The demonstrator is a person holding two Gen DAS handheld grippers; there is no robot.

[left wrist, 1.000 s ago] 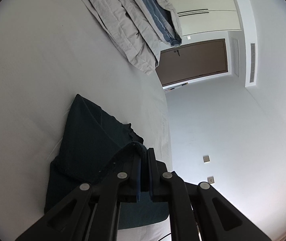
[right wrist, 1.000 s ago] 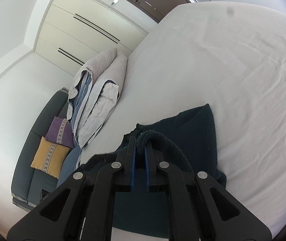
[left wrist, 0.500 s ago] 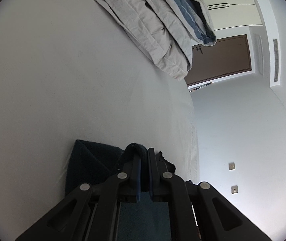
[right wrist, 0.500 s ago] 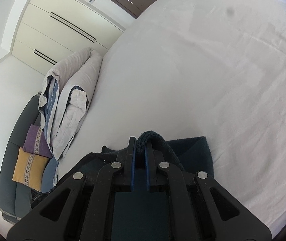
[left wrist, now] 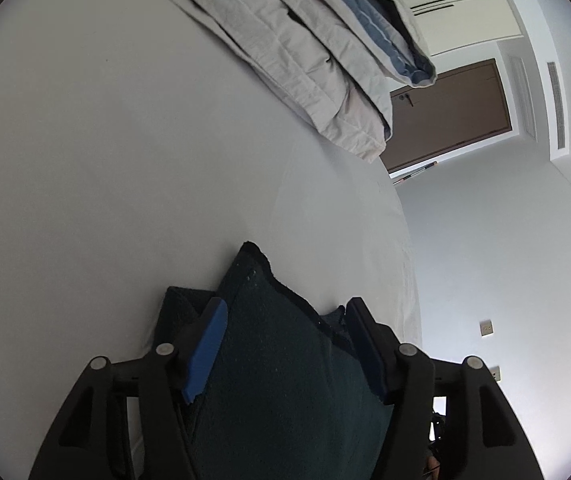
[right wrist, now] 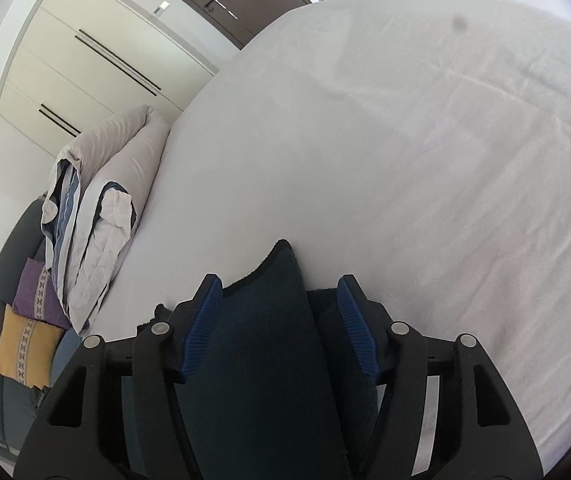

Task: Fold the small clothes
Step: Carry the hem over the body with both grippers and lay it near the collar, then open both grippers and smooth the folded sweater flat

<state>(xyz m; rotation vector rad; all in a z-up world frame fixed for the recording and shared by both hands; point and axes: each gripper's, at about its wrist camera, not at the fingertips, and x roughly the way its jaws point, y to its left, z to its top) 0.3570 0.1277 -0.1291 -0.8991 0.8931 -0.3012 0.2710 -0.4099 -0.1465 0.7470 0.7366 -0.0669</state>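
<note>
A dark teal garment (left wrist: 285,368) lies folded on the white bed. In the left wrist view my left gripper (left wrist: 285,312) is open, its blue pads spread to either side of a raised corner of the cloth. In the right wrist view the same garment (right wrist: 261,344) runs between the spread blue pads of my right gripper (right wrist: 279,292), which is open too. A pointed corner of the cloth sticks out past the fingertips in both views. The part of the garment under the gripper bodies is hidden.
The white bed sheet (right wrist: 425,152) stretches ahead and to the right. A rolled grey and blue duvet (right wrist: 97,216) lies along the bed's far side, also in the left wrist view (left wrist: 317,52). A dark sofa holds purple and yellow cushions (right wrist: 29,332). A brown door (left wrist: 449,116) stands beyond.
Both grippers were shut on the garment's edge and carried it forward over the rest of the cloth. Now both have opened and let the cloth go.
</note>
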